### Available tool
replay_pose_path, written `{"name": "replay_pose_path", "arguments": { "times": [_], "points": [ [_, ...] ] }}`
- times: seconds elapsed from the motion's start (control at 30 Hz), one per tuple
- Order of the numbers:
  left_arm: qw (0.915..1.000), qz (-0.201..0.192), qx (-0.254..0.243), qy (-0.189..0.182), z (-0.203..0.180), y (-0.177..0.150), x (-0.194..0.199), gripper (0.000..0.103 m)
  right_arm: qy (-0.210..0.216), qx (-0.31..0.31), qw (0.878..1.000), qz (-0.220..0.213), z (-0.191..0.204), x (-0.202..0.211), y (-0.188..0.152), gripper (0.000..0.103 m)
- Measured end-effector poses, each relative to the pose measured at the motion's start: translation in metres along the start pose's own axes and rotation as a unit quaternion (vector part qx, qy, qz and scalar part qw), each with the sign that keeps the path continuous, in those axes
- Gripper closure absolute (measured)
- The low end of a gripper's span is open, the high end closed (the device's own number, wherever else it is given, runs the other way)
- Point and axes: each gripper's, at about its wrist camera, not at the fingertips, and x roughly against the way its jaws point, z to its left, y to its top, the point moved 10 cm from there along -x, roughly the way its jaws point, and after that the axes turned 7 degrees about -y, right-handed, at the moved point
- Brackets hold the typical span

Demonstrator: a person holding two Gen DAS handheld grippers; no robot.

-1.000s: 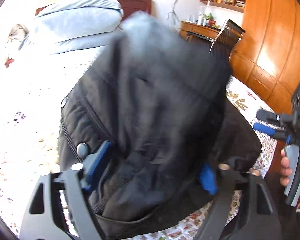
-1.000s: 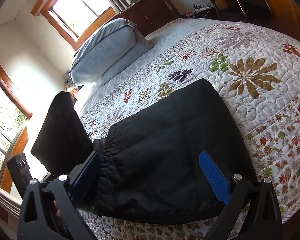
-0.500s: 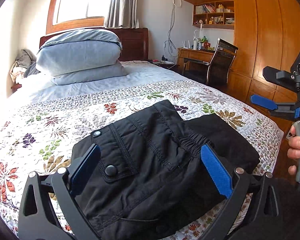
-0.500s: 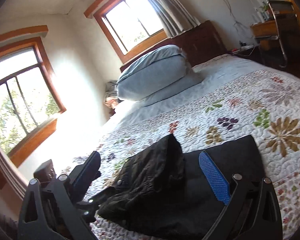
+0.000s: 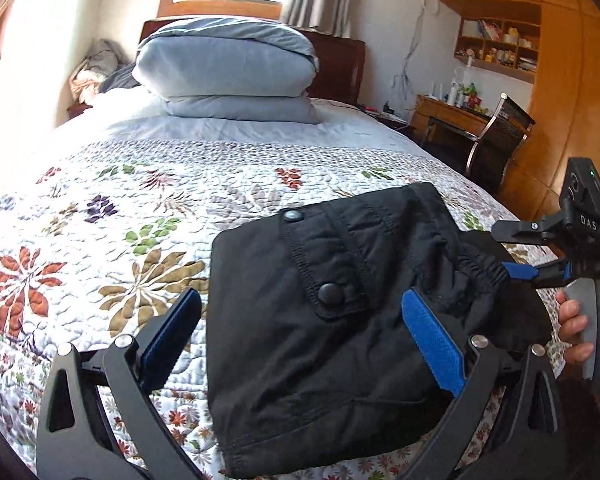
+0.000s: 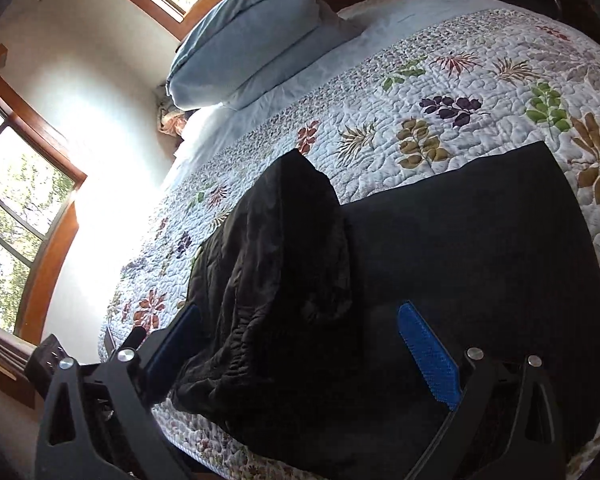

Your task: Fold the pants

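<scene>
The black pants (image 5: 340, 320) lie folded in a bundle on the floral quilt (image 5: 120, 220), near the bed's front edge, with a snap-button pocket flap on top. My left gripper (image 5: 300, 320) is open and empty, hovering just above the bundle. In the right wrist view the pants (image 6: 440, 260) show a flat layer with a bunched waistband part lying over its left half. My right gripper (image 6: 300, 332) is open and empty, close above the pants. It also shows in the left wrist view (image 5: 516, 252), at the bundle's right edge, held by a hand.
A folded pale blue duvet (image 5: 228, 64) lies at the head of the bed by the dark headboard. A desk and chair (image 5: 496, 136) and wooden wardrobes stand to the right of the bed. Windows (image 6: 16, 200) are on the left wall.
The left gripper brought the lifted part of the pants down onto the rest, let go and drew back. The right gripper tilted down closer to the pants.
</scene>
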Motion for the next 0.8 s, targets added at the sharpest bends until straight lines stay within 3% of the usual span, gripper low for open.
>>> {"name": "replay_pose_path", "arguments": {
  "times": [0.13, 0.2, 0.3, 0.4, 0.5, 0.57, 0.67, 0.7, 0.77, 0.8],
  "points": [
    [0.9960, -0.037, 0.081, -0.007, 0.028, 0.007, 0.010, 0.003, -0.057, 0.007, 0.998, 0.000, -0.003, -0.010, 0.009, 0.004],
    [0.9924, -0.048, 0.114, -0.001, 0.041, 0.010, 0.014, 0.003, -0.058, 0.038, 0.998, -0.003, 0.005, -0.011, 0.010, 0.004],
    [0.9918, -0.048, 0.118, 0.004, 0.050, 0.010, 0.014, 0.003, -0.086, 0.066, 0.994, -0.017, 0.010, -0.012, 0.012, 0.004],
    [0.9944, -0.050, 0.090, 0.027, 0.052, 0.009, 0.015, 0.003, -0.037, 0.099, 0.991, -0.086, 0.031, 0.005, 0.020, 0.004],
    [0.9959, -0.055, 0.063, 0.033, 0.048, 0.009, 0.015, 0.003, -0.079, 0.152, 0.970, -0.170, 0.045, 0.029, 0.032, 0.004],
    [0.9959, -0.057, 0.062, 0.032, 0.047, 0.009, 0.016, 0.003, -0.061, 0.174, 0.954, -0.238, 0.061, 0.054, 0.035, 0.004],
    [0.9963, -0.062, 0.050, 0.032, 0.044, 0.010, 0.016, 0.003, -0.082, 0.188, 0.918, -0.339, 0.076, 0.092, 0.039, 0.003],
    [0.9965, -0.064, 0.043, 0.033, 0.043, 0.011, 0.017, 0.003, -0.080, 0.198, 0.913, -0.348, 0.083, 0.100, 0.038, 0.003],
    [0.9970, -0.062, 0.036, 0.031, 0.040, 0.011, 0.016, 0.003, -0.054, 0.214, 0.917, -0.332, 0.095, 0.104, 0.034, 0.003],
    [0.9971, -0.060, 0.036, 0.030, 0.040, 0.010, 0.015, 0.003, -0.061, 0.216, 0.917, -0.331, 0.097, 0.105, 0.033, 0.003]
  ]
}}
